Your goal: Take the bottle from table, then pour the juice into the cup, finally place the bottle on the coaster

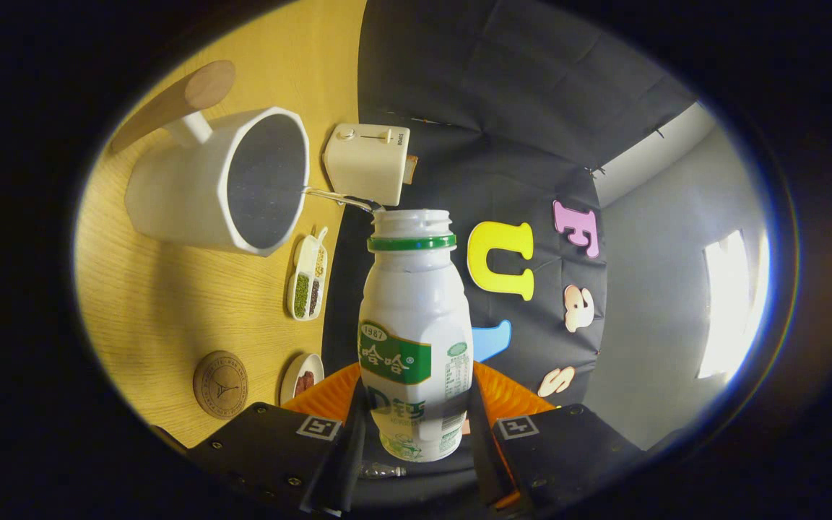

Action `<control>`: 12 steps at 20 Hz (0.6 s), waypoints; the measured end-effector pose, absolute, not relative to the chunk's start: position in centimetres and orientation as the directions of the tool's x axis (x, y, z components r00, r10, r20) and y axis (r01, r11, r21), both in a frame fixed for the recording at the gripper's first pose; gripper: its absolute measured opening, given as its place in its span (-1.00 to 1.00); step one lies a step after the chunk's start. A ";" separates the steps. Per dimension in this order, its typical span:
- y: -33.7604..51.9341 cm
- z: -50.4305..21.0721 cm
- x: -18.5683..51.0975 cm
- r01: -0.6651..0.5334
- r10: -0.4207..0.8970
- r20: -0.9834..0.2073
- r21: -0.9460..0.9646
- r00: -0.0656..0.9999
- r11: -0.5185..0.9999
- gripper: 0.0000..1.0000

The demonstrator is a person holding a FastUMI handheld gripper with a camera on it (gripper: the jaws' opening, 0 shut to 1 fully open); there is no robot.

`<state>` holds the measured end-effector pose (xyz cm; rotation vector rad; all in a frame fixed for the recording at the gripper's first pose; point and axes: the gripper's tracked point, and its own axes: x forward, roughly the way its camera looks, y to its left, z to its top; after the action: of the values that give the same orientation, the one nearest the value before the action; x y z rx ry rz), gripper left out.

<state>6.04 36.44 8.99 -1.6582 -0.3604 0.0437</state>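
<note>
Bench point(192, 303): wooden top, its far edge meeting the black cloth wall beyond the fingers; open wood lies between the cup and the coaster.
Gripper point(416, 426): clenched on the bottle, one finger pressing each side of its lower body.
Bottle point(414, 339): white plastic, green neck ring, cap off; tipped toward the cup; a thin clear stream point(336, 196) runs from its mouth into the cup.
Cup point(224, 184): white, faceted rim, wooden handle; ahead of the fingers, apart from the bottle mouth.
Coaster point(221, 385): round, wooden; near the fingers, nothing on it.
Toaster point(367, 162): white; beyond the cup at the wall.
Divided dish point(306, 278): holds beans; between cup and coaster.
Small dish point(302, 378): beside the coaster.
</note>
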 end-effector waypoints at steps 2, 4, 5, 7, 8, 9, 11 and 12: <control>36.5 9.1 6.1 0.213 0.261 0.186 -0.974 0.947 -0.080 0.27; 36.5 9.2 6.1 0.217 0.261 0.189 -0.972 0.947 -0.084 0.27; 36.5 9.3 6.2 0.220 0.261 0.191 -0.972 0.946 -0.086 0.27; 36.5 9.4 6.3 0.223 0.259 0.193 -0.971 0.946 -0.088 0.27; 36.4 9.4 6.3 0.225 0.259 0.195 -0.970 0.946 -0.089 0.27; 36.5 9.5 6.3 0.228 0.259 0.198 -0.969 0.945 -0.091 0.27; 36.4 9.6 6.4 0.234 0.258 0.203 -0.967 0.945 -0.096 0.27; 36.3 9.7 6.4 0.236 0.258 0.205 -0.967 0.944 -0.098 0.27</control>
<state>6.44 36.32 9.67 -1.6833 -0.3792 0.0191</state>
